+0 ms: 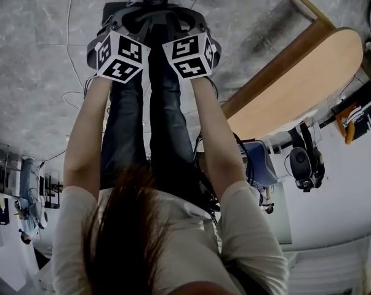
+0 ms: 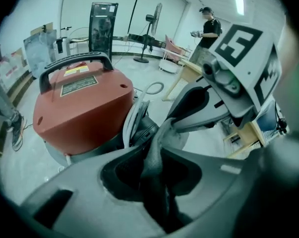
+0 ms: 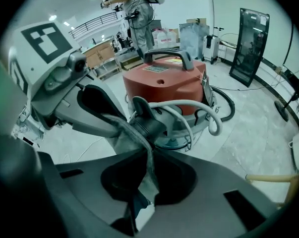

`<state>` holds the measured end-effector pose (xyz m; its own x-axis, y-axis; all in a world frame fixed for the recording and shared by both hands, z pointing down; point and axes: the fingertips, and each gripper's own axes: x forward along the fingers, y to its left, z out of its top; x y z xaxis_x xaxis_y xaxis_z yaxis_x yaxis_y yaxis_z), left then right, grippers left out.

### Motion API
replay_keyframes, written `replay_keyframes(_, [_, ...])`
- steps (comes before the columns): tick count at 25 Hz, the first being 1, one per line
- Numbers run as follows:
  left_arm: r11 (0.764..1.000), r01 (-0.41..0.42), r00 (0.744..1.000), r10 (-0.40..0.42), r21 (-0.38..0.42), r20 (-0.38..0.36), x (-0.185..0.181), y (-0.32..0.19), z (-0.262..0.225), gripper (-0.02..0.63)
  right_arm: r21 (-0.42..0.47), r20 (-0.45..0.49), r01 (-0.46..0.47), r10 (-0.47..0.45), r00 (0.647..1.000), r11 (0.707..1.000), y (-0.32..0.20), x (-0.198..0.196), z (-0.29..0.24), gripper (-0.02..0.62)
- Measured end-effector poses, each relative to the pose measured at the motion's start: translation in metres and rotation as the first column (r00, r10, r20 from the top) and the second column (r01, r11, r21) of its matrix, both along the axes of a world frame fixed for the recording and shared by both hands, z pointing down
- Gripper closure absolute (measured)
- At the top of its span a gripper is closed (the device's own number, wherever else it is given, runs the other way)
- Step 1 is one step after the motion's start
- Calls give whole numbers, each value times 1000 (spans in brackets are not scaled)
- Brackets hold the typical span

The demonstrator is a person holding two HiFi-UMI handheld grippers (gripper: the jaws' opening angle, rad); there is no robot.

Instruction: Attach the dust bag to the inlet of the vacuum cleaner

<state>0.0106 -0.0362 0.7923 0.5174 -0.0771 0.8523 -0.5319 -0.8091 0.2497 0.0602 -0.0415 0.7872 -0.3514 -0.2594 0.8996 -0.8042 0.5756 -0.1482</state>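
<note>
Grey fabric dust bag [image 3: 124, 135] bunched, taut, just before red vacuum cleaner [image 3: 174, 86] inlet [image 3: 148, 125].

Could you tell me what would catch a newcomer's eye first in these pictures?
The red vacuum cleaner stands on the floor just ahead of both claws. A grey dust bag stretches between the left claw and the right claw, each pinching its fabric.

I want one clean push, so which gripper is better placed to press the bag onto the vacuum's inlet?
Probably the right gripper: shut on the dust bag, it faces the black inlet just past its tips. The left gripper grips the bag too, but the fabric partly hides the inlet there.
</note>
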Motion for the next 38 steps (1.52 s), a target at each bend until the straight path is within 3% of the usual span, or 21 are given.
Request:
replay_keyframes(3, [997,-44,999,43,-60,-22,-2,-6,2,479,16,-2,-67,67,998,998,7,1,-5,560])
replay_keyframes(6, [992,-74,996,68,-106,-59,-2,-9,2,449,-4,-7,-66,66,998,998,8,2,-7,560])
replay_keyframes(9, [994,-29,996,20,-105,-84,0,-3,0,475,-29,-9,-19,19,1000,999,4,3,-3,557])
replay_keyframes(13, [993,74,993,-81,-86,-83,5,0,4,514,-29,-2,-21,21,1000,999,-2,7,3,557])
replay_keyframes(18, [994,37,997,-43,-100,-60,22,2,7,514,-51,14,-62,63,998,997,3,24,4,554])
replay_keyframes(21, [992,56,997,-61,-113,-44,12,3,6,512,-90,15,-55,57,998,994,7,16,2,543])
replay_keyframes(25, [988,69,997,-75,-141,-36,0,9,3,499,-126,58,-57,64,996,990,7,0,-5,422])
replay_keyframes(28, [984,71,995,-80,-162,-53,-1,13,-4,449,-161,110,-77,96,989,984,12,-6,-10,368])
replay_keyframes(32, [977,103,990,-119,-184,-79,0,20,-12,405,-176,137,-49,74,988,983,25,-10,-14,359])
replay_keyframes(38, [974,146,984,-162,-175,-78,0,12,-23,403,-148,142,-85,106,984,985,20,1,-23,368])
